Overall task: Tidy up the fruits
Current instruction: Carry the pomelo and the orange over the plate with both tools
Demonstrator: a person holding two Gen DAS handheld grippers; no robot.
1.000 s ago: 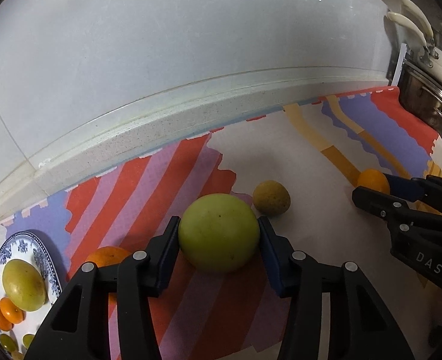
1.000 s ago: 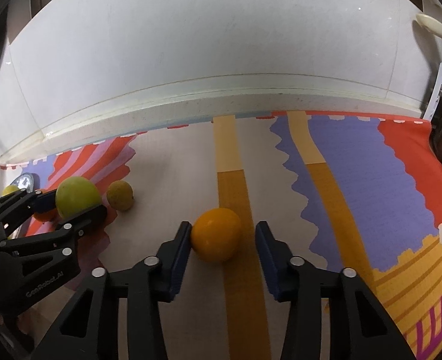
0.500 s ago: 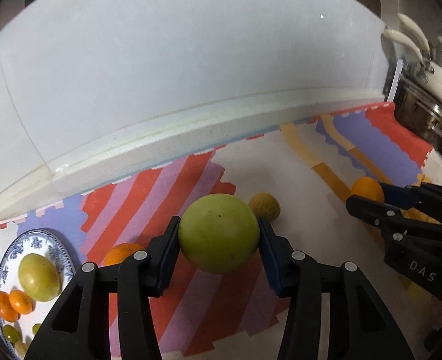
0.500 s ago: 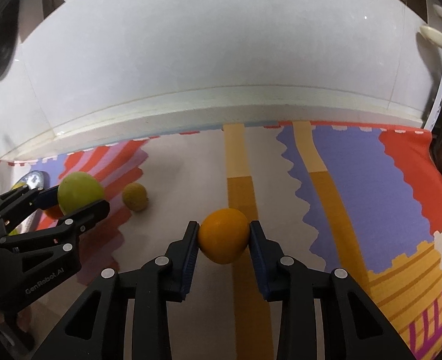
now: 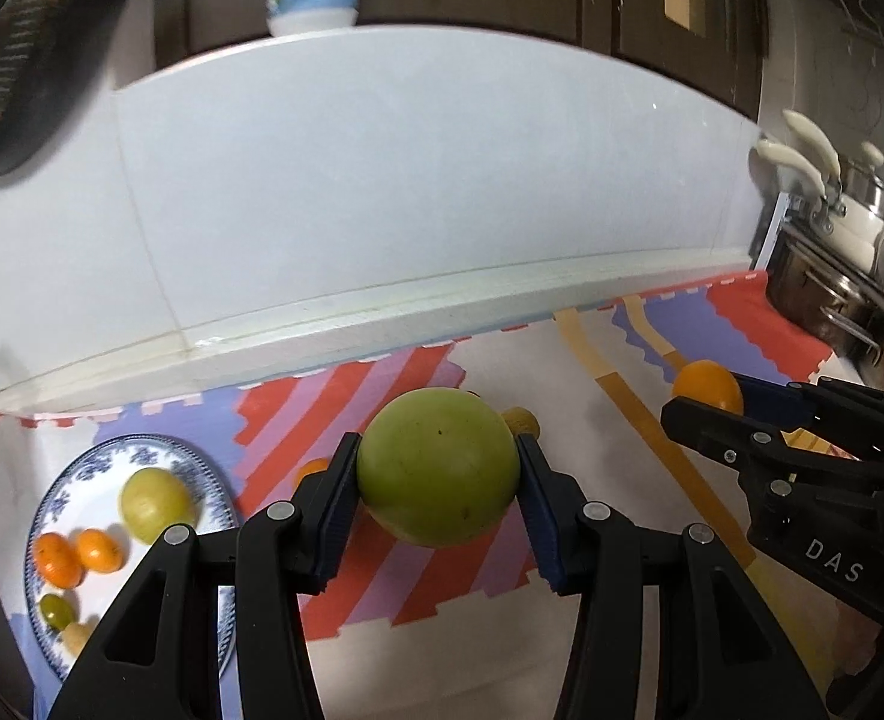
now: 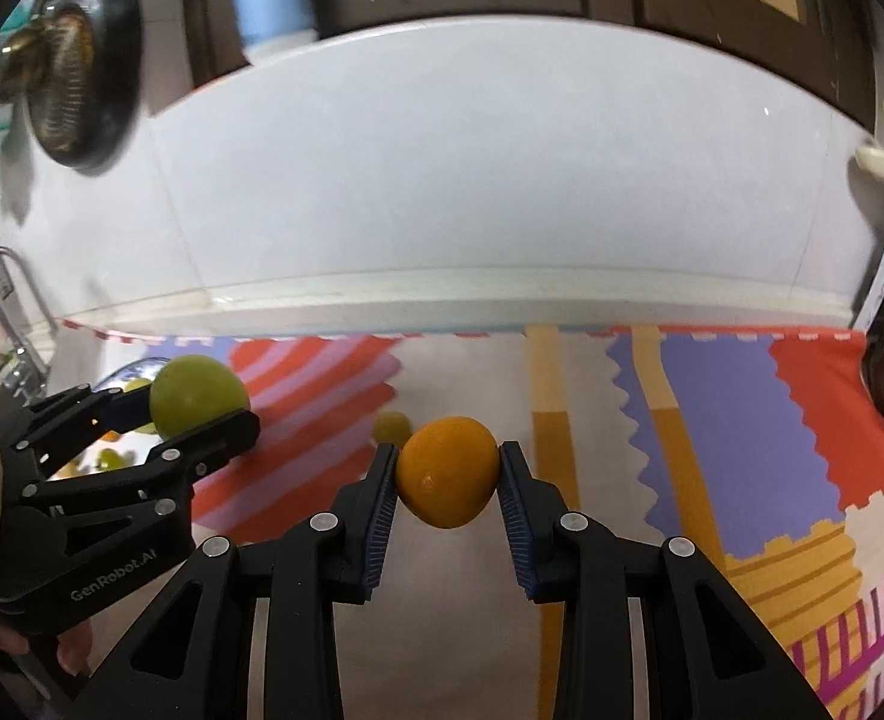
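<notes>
Above the mat (image 5: pixel 490 630), each claw pinches one fruit: left (image 5: pixel 439 468) green (image 5: pixel 439 468), right (image 6: pixel 447 471) orange (image 6: pixel 447 471).

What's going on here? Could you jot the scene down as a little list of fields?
left tool: shut on a large green fruit, held above the mat
right tool: shut on an orange
plate: blue-patterned, holding a yellow-green fruit and small oranges
mat: colourful; small yellowish fruit lies loose on it
</notes>
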